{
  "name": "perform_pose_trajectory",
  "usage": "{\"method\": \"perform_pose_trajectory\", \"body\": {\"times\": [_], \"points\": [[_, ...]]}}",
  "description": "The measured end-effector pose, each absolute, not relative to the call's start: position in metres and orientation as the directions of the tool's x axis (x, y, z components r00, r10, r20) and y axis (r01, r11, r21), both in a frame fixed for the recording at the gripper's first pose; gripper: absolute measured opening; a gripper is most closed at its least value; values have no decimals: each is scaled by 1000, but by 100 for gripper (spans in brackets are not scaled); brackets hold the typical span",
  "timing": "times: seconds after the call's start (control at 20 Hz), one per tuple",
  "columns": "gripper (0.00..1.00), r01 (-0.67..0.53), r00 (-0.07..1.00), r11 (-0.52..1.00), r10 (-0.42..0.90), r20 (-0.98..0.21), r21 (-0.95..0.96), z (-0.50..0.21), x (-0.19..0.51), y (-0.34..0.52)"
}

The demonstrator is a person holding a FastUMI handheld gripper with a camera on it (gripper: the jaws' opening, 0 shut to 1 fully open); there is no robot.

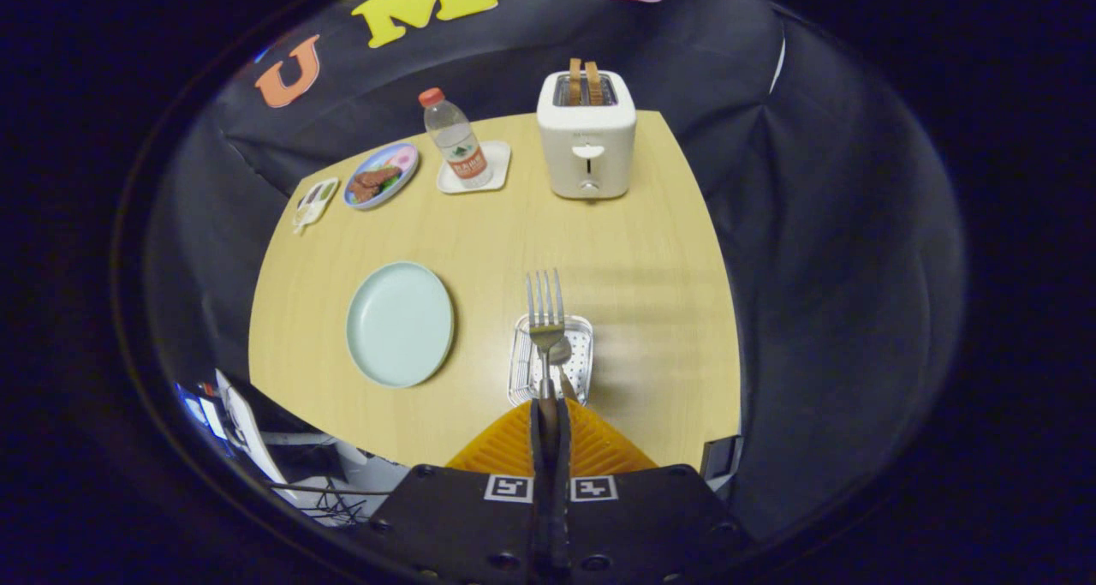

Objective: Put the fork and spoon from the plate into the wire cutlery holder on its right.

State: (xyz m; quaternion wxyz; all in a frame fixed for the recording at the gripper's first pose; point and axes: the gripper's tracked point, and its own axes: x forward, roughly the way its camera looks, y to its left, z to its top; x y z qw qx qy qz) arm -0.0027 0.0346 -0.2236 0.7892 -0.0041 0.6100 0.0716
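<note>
Pale wood table [651, 225] under the lamp: the fork [545, 319] sits pinched by its handle in the closed gripper [549, 414], long axis running straight out toward twelve o'clock, tines away from the fingers, hanging over the wire cutlery holder [584, 341]. A spoon [562, 358] lies inside the holder. At nine o'clock of it, the plate [400, 324]; at twelve, well beyond, a toaster [587, 140].
</note>
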Motion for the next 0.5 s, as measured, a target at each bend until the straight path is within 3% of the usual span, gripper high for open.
{"method": "perform_pose_trajectory", "body": {"times": [0.25, 0.5], "points": [[1, -89, 164, 988, 143, -976, 129, -240, -11, 32], [8, -50, 118, 986, 161, -980, 156, -249, -19, 32]]}}
